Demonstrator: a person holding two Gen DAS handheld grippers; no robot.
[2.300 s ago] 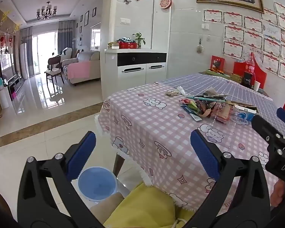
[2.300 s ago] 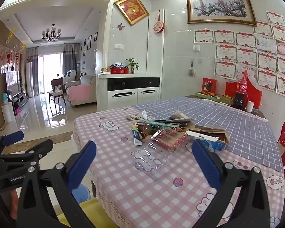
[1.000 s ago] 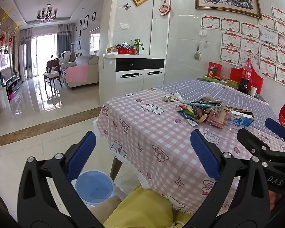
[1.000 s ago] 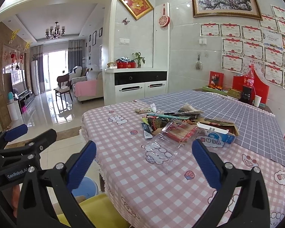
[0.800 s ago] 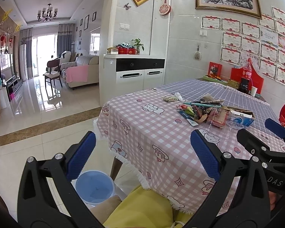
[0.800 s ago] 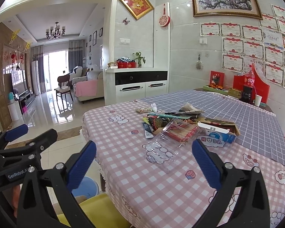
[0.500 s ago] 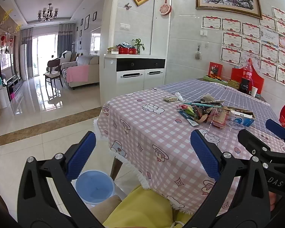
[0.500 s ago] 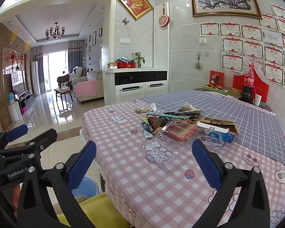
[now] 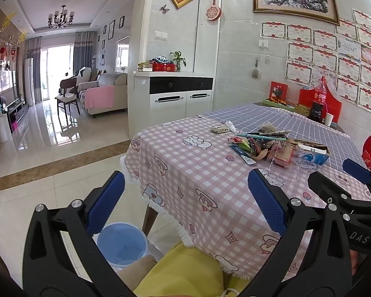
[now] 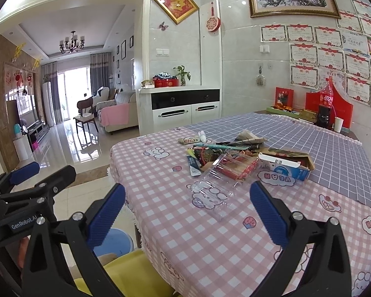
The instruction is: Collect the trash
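Observation:
A heap of trash (image 9: 267, 146) lies on the pink checked tablecloth (image 9: 185, 163): wrappers, a clear plastic tray (image 10: 217, 183), a blue-and-white carton (image 10: 284, 168) and a pen. My left gripper (image 9: 185, 193) is open and empty, held off the table's near-left corner above a blue bin (image 9: 122, 243) on the floor. My right gripper (image 10: 188, 203) is open and empty, short of the clear tray over the near table edge. Each gripper shows at the edge of the other's view.
A yellow cushion (image 9: 185, 272) lies under the grippers at the table's near edge. A grey checked cloth (image 10: 296, 133) covers the far half of the table. A cola bottle (image 10: 326, 104) and red boxes stand by the far wall. Tiled floor lies to the left.
Both grippers have drawn back slightly from the table since the earliest frames and then held nearly still. Both stay open and empty.

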